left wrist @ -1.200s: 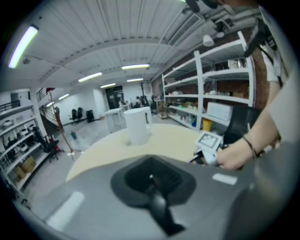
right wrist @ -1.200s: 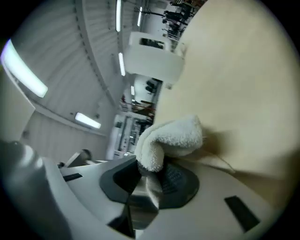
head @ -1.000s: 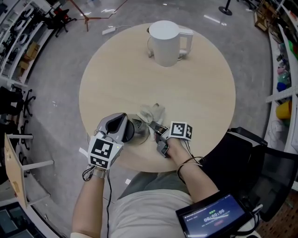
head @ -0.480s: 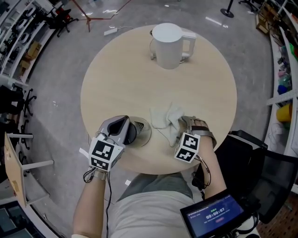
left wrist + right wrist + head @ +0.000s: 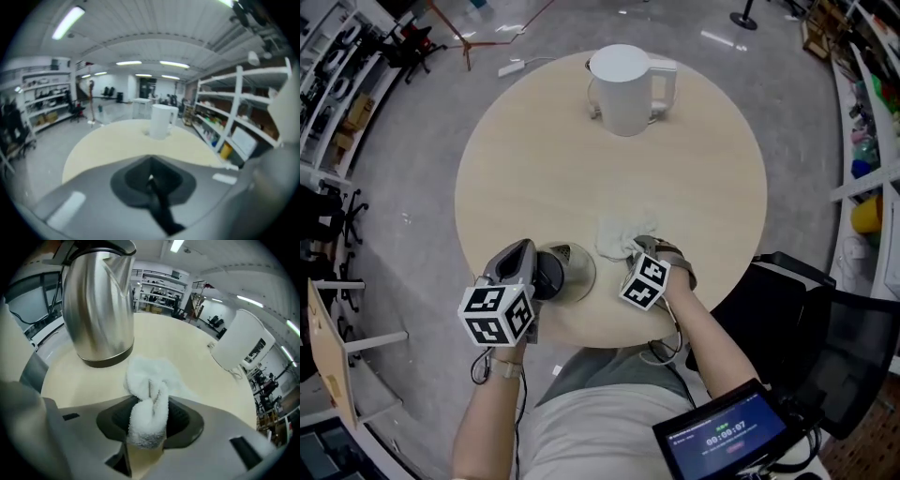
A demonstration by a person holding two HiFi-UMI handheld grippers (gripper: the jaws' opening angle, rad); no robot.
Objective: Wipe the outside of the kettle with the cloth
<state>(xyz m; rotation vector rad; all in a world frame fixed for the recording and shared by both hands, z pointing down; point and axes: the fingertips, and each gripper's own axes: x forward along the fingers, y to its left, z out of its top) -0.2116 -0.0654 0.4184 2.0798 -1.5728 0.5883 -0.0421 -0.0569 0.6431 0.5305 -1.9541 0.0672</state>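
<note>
Kettle [image 5: 570, 270] of shiny steel stands upright on the near part of the round, light table [image 5: 553, 169], close to the edge where the person is. The left gripper [image 5: 150, 180] is just beside it, on its left in the head view. Its jaws are together and nothing is between them. Whether it touches the kettle, I cannot tell.

The right gripper [image 5: 147, 425] is on the other side of the kettle. Its jaws have just been closing, and now they are clamped on the white cloth [image 5: 151, 380], which is bunched between the pads. The free part of the cloth lies on the table in front of the jaws, near the kettle's base.

Further away, near the opposite edge of the table, a white jug [image 5: 623, 89] stands upright, well apart from the grippers. Its handle is on the right in the head view.
</note>
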